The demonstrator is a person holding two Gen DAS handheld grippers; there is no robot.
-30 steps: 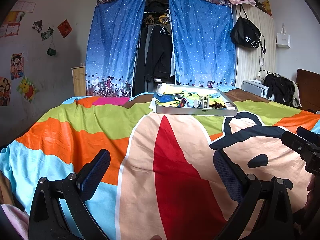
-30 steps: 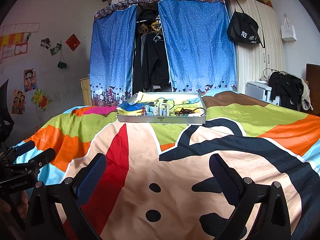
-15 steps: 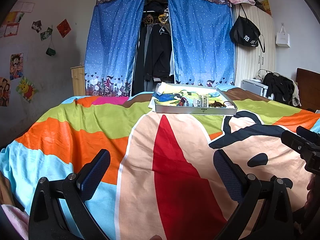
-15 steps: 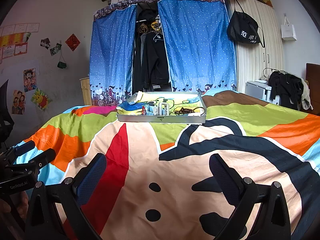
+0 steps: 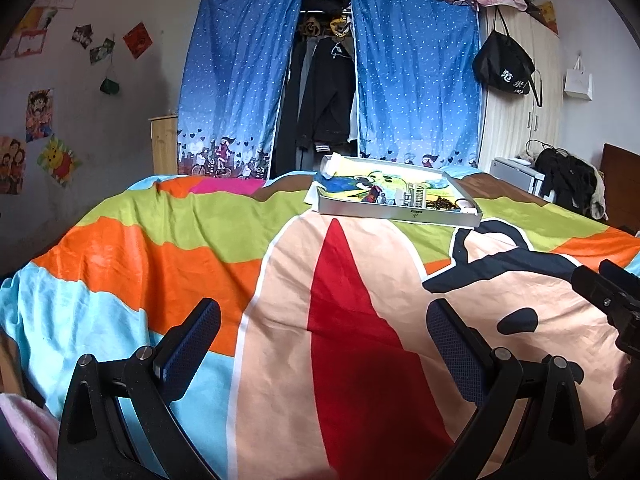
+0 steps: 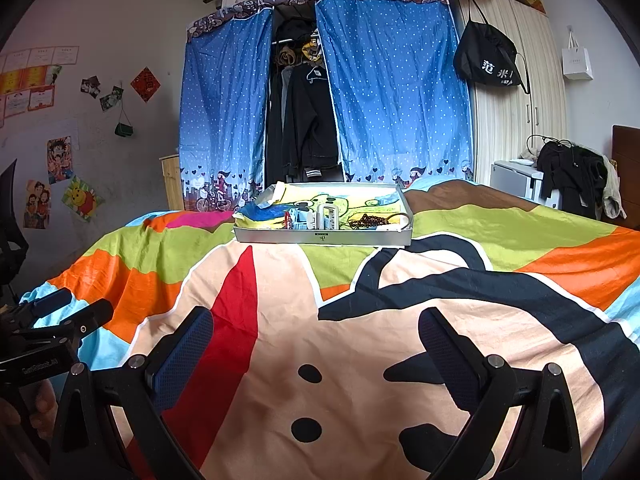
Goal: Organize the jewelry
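A shallow grey tray [image 5: 396,214] [image 6: 320,237] sits far ahead on the bed, lined with a cartoon-print sheet. In it lie a dark bead bracelet [image 6: 366,221] [image 5: 440,203], a small clear rack [image 6: 328,216] [image 5: 414,196] and a few small coloured items. My left gripper [image 5: 322,344] hovers open over the quilt, nothing between its fingers. My right gripper [image 6: 316,350] is open and empty too, well short of the tray. Each gripper shows at the edge of the other's view.
A bright cartoon quilt [image 5: 360,320] covers the whole bed. Behind it hang blue dotted curtains [image 6: 392,92] around dark clothes. A pale wardrobe [image 6: 520,120] with a black bag stands at the right, beside a white cabinet and a clothes pile.
The left view has shifted slightly, so the tray sits a little further left in it. Both grippers stay open and empty; the right view is unchanged.
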